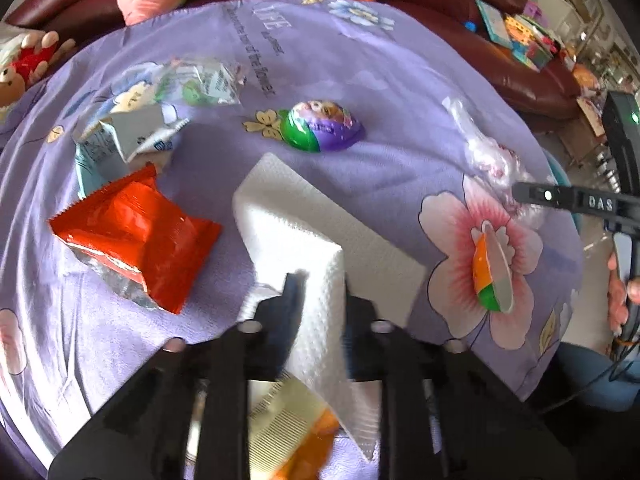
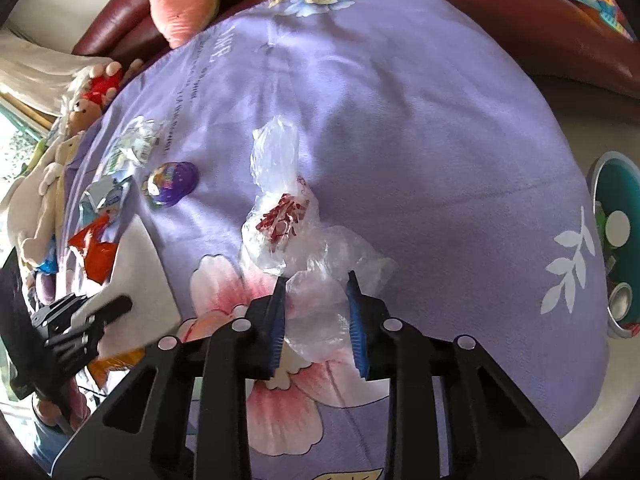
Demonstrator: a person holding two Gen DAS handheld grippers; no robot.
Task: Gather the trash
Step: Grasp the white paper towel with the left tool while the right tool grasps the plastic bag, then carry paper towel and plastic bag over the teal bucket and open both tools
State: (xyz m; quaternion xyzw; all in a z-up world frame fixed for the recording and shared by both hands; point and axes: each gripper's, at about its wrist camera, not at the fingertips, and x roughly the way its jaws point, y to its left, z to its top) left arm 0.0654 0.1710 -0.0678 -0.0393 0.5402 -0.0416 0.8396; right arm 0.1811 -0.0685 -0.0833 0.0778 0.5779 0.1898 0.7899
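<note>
Plastic bag, crinkly and clear, lay on the purple cloth, its near end between the right gripper's parted fingers, long axis running away from them. The left gripper pinched a soft white tissue; a glossy red wrapper lay left of it.

Bright daylight, fisheye-warped edges, blurred near foreground.

Both wrist cameras look down close over the purple floral cloth toward the sofa; the left camera faces it from the right camera's left, sharing the clear plastic bag.
</note>
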